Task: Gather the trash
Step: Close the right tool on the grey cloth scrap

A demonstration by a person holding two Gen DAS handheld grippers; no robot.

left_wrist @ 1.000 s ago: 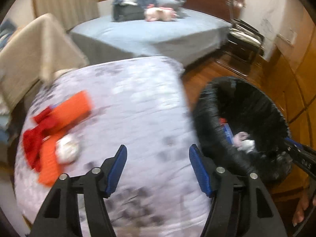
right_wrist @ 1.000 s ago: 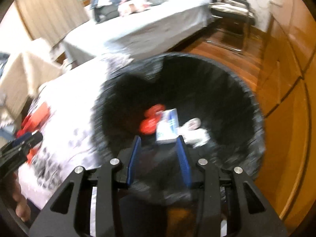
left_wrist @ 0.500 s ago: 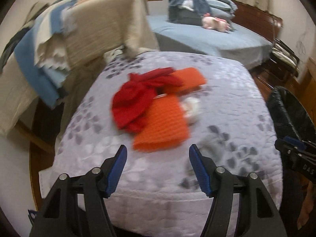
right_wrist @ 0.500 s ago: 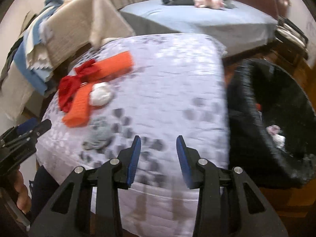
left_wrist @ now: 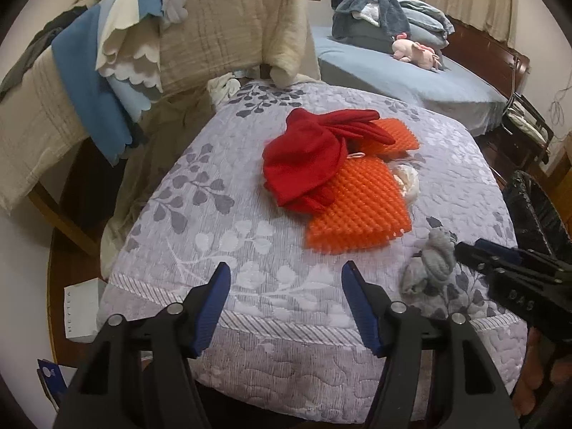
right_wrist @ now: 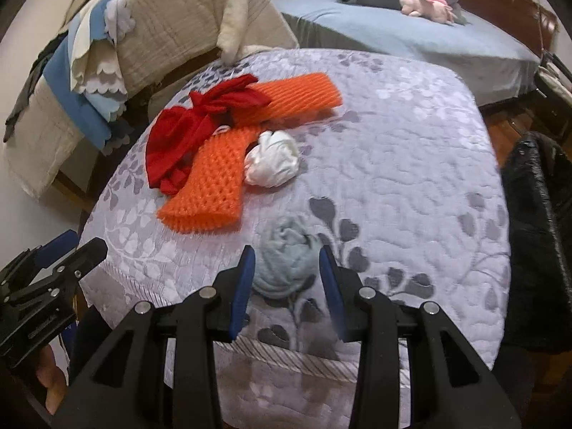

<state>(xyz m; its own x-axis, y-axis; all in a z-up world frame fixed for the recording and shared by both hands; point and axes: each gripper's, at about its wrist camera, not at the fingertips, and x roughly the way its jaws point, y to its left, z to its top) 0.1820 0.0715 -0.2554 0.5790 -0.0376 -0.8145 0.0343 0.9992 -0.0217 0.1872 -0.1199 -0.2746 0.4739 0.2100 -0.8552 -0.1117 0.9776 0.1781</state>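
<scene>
Right wrist: grey wad (right_wrist: 286, 261) between open jaws

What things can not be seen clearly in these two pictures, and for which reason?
- Inside of the black trash bin: both views cut it at the right edge.
- White crumpled wad: in the left wrist view the orange foam net partly hides it.
- Grey wad: whether the open right gripper touches it cannot be told.
- Left gripper: open, holding nothing.
</scene>
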